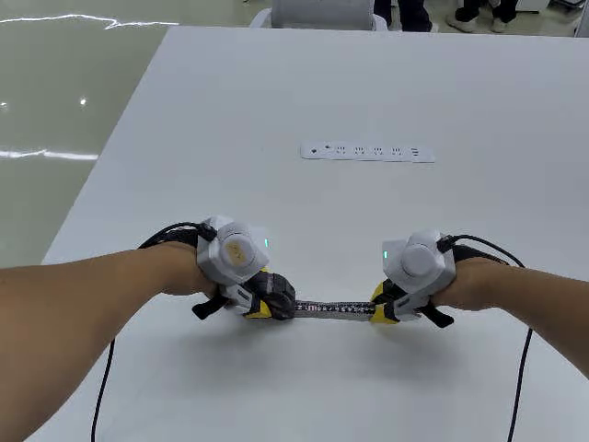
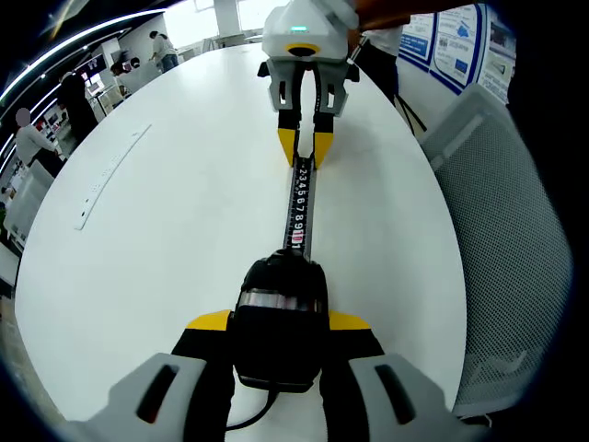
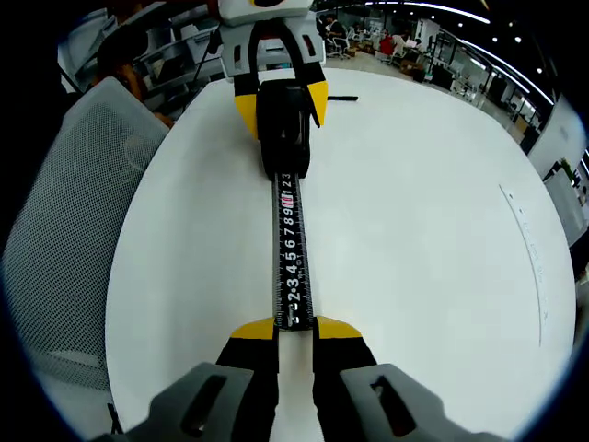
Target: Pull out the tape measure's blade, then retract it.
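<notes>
Lying crosswise, tape measure [image 1: 277, 296] in left gripper [image 2: 280, 321], blade [image 3: 291, 249] in right gripper [image 3: 295, 329]

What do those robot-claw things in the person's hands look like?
The left tongs and right tongs are chunky light-grey shells, each with a small green light, black joints and yellow fingertips. The left has a round tan disc on top, the right a grey one. Black cables trail from both. The arms are bare.
</notes>
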Demonstrator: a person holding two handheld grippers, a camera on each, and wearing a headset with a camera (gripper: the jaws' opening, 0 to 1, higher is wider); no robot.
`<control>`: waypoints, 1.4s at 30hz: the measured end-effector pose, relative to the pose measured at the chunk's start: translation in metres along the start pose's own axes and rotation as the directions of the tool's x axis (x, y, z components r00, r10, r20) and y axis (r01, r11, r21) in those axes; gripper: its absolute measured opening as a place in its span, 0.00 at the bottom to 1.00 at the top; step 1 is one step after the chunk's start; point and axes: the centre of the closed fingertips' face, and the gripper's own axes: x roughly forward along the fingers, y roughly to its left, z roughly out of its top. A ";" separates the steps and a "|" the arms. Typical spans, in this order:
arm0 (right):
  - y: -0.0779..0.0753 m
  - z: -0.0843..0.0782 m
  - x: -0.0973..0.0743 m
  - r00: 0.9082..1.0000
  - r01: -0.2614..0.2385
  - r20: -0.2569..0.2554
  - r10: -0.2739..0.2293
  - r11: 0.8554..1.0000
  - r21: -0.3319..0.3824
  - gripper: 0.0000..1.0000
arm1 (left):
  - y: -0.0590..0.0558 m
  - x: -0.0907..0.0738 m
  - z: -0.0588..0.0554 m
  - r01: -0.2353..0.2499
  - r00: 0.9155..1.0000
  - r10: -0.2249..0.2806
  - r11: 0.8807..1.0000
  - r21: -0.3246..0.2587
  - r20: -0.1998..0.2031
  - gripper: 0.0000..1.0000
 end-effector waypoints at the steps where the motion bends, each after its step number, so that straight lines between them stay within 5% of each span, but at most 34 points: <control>1: 0.000 -0.002 -0.001 1.000 0.001 -0.001 -0.001 1.000 0.001 0.12 | 0.000 0.000 0.000 0.000 1.000 0.000 1.000 0.000 0.000 0.31; 42: -0.002 -0.033 -0.019 1.000 0.010 -0.004 -0.010 1.000 0.019 0.12 | 0.001 0.000 0.001 -0.002 1.000 0.002 1.000 -0.009 0.008 0.31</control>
